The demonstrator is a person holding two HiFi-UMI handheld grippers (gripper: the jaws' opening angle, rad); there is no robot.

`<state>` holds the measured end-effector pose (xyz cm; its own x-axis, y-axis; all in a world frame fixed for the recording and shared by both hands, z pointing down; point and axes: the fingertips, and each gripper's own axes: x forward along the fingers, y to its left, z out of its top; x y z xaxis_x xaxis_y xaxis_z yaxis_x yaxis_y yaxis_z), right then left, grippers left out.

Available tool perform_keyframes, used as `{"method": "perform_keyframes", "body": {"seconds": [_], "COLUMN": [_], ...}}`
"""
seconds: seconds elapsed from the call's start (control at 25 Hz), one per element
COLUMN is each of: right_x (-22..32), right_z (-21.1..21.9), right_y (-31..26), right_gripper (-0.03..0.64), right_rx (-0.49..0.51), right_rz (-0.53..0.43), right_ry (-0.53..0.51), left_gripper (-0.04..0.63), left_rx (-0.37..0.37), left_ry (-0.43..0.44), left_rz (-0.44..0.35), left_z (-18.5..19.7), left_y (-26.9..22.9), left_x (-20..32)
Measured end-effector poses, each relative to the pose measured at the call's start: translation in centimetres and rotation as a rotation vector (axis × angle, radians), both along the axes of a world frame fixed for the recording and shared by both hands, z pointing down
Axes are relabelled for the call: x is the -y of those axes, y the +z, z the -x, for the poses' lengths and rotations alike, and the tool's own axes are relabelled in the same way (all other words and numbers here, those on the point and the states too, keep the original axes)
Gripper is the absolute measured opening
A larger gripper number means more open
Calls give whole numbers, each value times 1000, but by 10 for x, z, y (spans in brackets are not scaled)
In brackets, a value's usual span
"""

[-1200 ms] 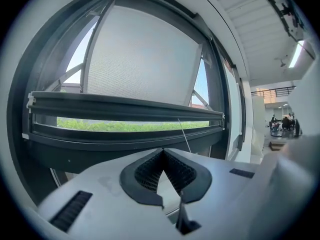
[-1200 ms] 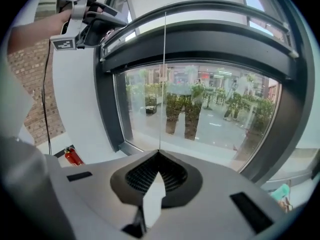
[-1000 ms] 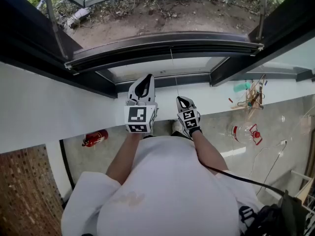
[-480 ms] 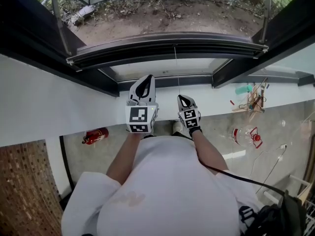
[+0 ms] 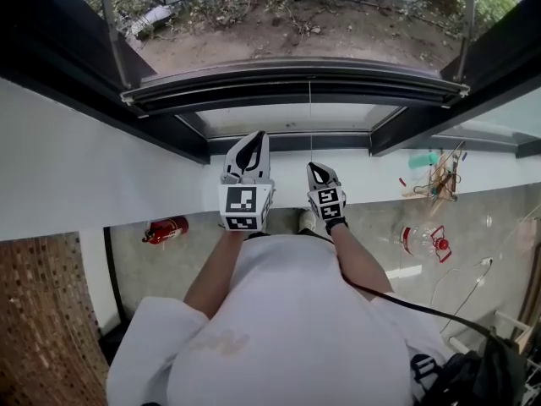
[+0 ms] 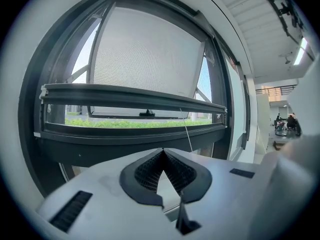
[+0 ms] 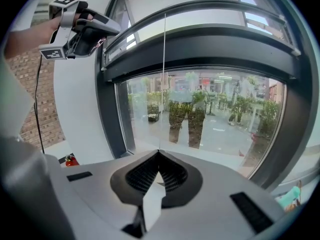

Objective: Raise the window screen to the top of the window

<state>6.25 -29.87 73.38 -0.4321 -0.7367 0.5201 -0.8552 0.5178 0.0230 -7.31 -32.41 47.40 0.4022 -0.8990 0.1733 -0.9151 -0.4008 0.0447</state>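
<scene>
You face a matt, fine mesh screen (image 6: 145, 49) in a smooth dark metal frame (image 6: 125, 136); the cord (image 7: 164, 59) is thin string; the brick wall (image 5: 38, 320) at lower left is rough.

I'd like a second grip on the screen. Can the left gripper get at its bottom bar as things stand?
Probably yes: the left gripper, shut and empty, faces the bottom bar with nothing between; the cord hangs off to its side. It must open first.

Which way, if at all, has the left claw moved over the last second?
No. The left claw sits at the same spot beside the window frame's lower left corner; only the camera shifted slightly.
</scene>
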Motion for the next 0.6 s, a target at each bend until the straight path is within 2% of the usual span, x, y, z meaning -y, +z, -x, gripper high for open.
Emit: {"method": "perform_keyframes", "body": {"seconds": [0.28, 0.6], "right_x": [4, 25], "right_z": [8, 16], "right_y": [-8, -34], "right_gripper": [2, 2], "right_rx": [17, 65], "right_rz": [-18, -90], "right_ry": [-3, -3], "left_gripper": [0, 1], "left_rx": [7, 14], "left_ry": [-25, -44], "left_rz": [0, 9], "left_z": [11, 16], "left_y": [-2, 3], "left_x": [-7, -6]}}
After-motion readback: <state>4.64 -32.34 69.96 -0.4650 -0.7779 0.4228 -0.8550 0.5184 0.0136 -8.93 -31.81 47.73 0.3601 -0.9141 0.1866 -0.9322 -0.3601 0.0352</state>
